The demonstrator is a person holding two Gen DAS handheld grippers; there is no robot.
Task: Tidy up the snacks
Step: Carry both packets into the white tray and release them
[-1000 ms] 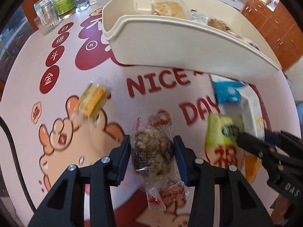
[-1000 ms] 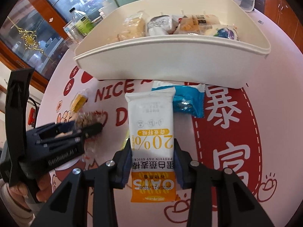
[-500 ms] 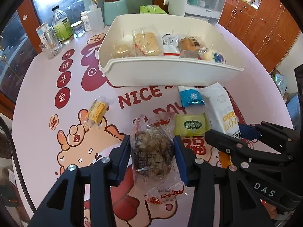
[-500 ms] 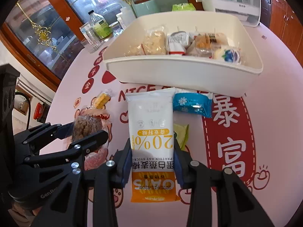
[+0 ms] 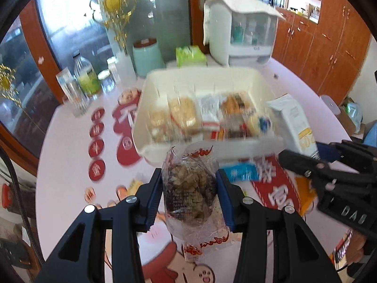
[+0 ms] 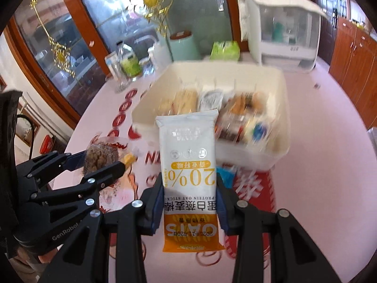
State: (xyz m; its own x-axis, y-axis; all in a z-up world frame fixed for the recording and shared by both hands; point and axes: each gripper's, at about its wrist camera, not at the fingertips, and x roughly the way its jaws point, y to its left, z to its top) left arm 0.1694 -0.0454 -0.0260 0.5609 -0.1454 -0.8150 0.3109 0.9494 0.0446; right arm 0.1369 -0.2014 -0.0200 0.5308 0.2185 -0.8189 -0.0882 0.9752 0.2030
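I hold two snacks at once. My left gripper (image 5: 189,198) is clamped on the clear-wrapped brown cake (image 5: 190,194), its blue pads pressing the wrapper's sides so the crinkled ends stick out ahead of and behind the fingers. My right gripper (image 6: 189,202) is closed around the oat bar packet (image 6: 189,162), gripping it across its lower half, so most of the white length juts forward past the fingertips and the orange end hangs back toward me. I judge that grip leaves the long end free to go in first.

Both packets appear lifted off the table. Straight ahead of both grippers sits the white bin (image 5: 150,108), already holding a row of wrapped snacks; from the right wrist view the packet's far end overlaps the bin's near wall (image 6: 247,155), so I take it I am carrying both toward it.

Below and just right of my left fingers a blue packet (image 5: 240,173) lies on the pink tablecloth (image 5: 61,188), near the bin's front wall, and a small yellow snack (image 5: 134,185) lies just left of them. Those two are not yet sorted.

Beyond the bin stand a green tissue pack (image 5: 190,55), a mint jar (image 5: 147,57), and bottles and glasses to the far left (image 5: 82,83).
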